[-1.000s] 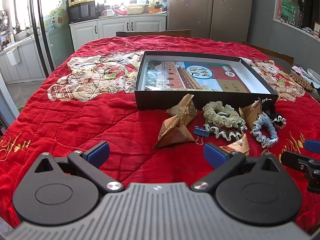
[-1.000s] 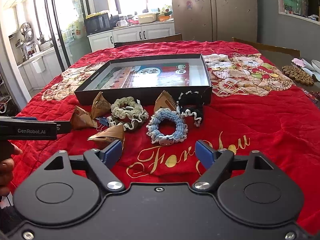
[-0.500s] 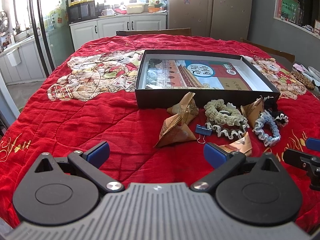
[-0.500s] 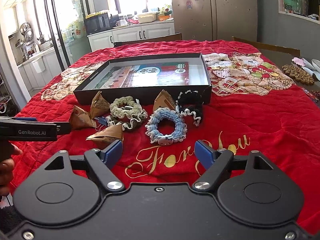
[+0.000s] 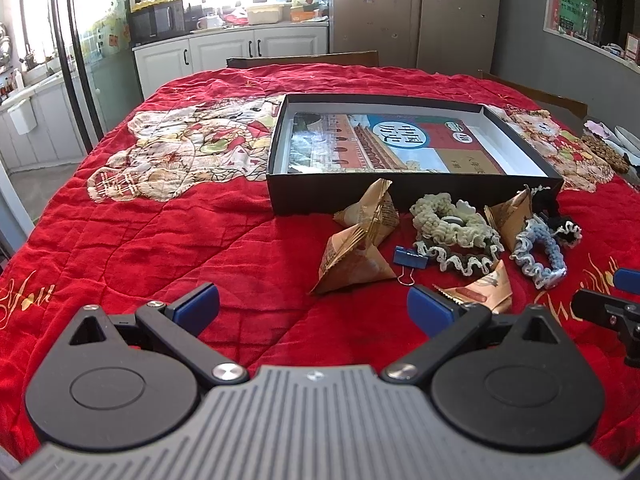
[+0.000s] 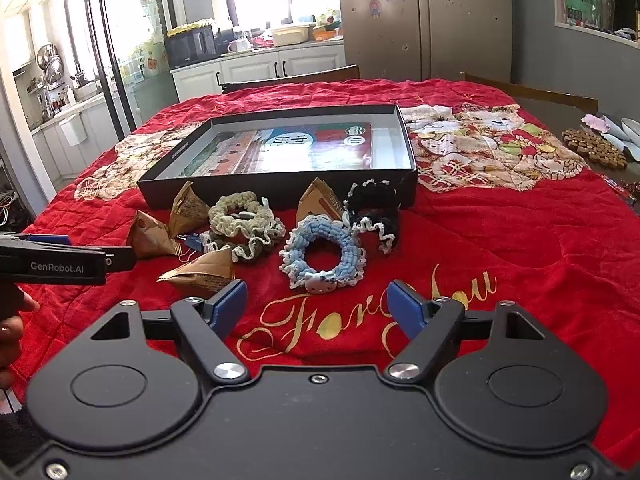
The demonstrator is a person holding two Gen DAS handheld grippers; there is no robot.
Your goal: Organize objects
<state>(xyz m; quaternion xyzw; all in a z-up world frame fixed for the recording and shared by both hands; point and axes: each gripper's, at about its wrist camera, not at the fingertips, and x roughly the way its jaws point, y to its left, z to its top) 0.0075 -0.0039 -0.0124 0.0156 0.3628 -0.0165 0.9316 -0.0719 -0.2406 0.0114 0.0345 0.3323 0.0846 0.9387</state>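
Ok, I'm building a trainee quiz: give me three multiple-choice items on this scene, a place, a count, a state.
1. Where is the blue binder clip? A on a chair; B on the red quilt beside paper pyramids; C on the counter.
2. How many paper pyramids? A two; B four; C six.
3. The black box is: A lidded; B open on top; C overturned.
Answers: B, it lies on the quilt outside the box; B, four sit before the box; B, its printed inside shows.
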